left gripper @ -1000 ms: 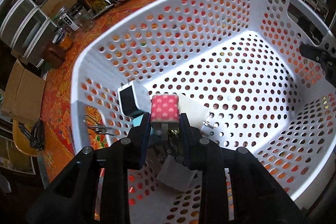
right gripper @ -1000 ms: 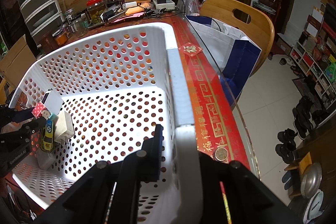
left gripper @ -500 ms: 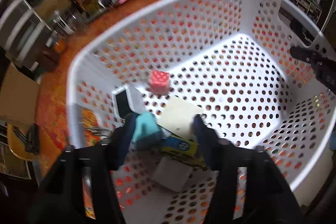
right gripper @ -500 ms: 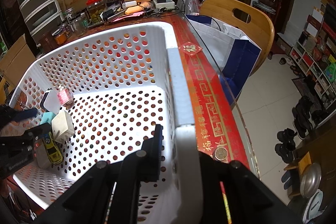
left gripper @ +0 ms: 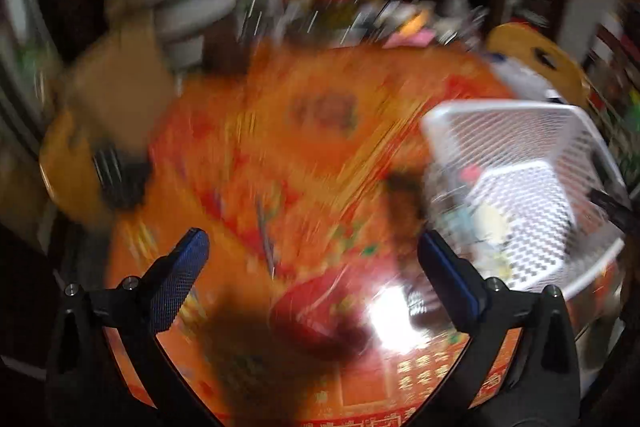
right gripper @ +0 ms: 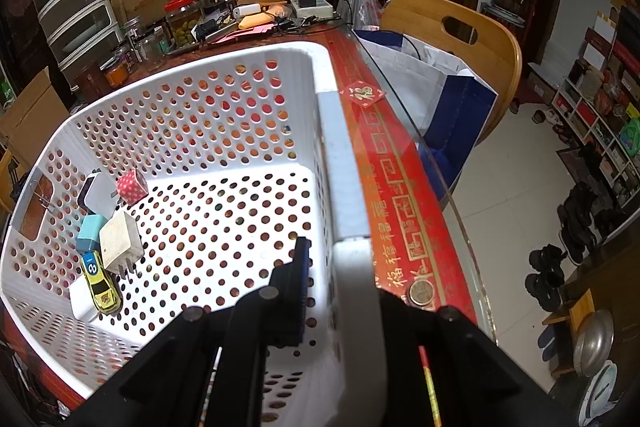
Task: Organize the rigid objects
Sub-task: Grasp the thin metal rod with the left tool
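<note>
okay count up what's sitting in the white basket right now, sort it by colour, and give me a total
In the white basket, seen from the right wrist:
Red with white dots: 1, block
White or cream: 3, charger, plug adapter, flat block
Light blue: 1, block
Yellow: 1, toy car
Total: 6

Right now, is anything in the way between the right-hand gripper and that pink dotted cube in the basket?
Nothing visible. Only the bare floor of the basket lies between the right gripper, clamped on its rim, and the pink dotted cube. The white charger and yellow toy car sit off to the side.
</note>
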Available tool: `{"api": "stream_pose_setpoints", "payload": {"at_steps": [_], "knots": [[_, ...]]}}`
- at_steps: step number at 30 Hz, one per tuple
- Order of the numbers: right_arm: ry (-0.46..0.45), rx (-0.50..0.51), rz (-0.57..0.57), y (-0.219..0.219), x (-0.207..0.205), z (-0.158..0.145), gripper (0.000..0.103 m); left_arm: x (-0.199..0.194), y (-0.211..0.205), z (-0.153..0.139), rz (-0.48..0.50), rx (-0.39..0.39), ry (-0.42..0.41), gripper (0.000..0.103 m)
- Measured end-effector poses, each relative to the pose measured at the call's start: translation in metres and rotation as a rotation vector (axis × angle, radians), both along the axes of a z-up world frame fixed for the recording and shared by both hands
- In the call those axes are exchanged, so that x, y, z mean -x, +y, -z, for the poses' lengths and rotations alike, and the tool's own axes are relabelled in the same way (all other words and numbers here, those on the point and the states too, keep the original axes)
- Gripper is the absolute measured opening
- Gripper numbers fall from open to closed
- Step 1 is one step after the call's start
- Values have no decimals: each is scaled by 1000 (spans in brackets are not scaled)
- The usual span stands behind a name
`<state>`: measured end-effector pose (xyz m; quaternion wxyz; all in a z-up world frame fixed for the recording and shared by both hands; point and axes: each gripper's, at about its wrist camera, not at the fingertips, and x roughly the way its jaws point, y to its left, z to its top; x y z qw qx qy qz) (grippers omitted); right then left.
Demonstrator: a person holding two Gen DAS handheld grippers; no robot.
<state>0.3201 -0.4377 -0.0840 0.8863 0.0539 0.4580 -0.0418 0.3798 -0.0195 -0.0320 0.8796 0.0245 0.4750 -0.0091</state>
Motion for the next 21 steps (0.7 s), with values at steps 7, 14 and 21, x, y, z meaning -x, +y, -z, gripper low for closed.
{"api": "stream_pose_setpoints", "payload": {"at_steps": [7,14,21], "knots": [[1,3,-1,0,-1,0,11,-41,55,96,-188,51,172,93],[2,4,-1,1,-1,0,11,-62,40,112,-154,-18,169,70],[2,5,-2,1,-1,1,11,-74,41,124,-143,63,192,34]]}}
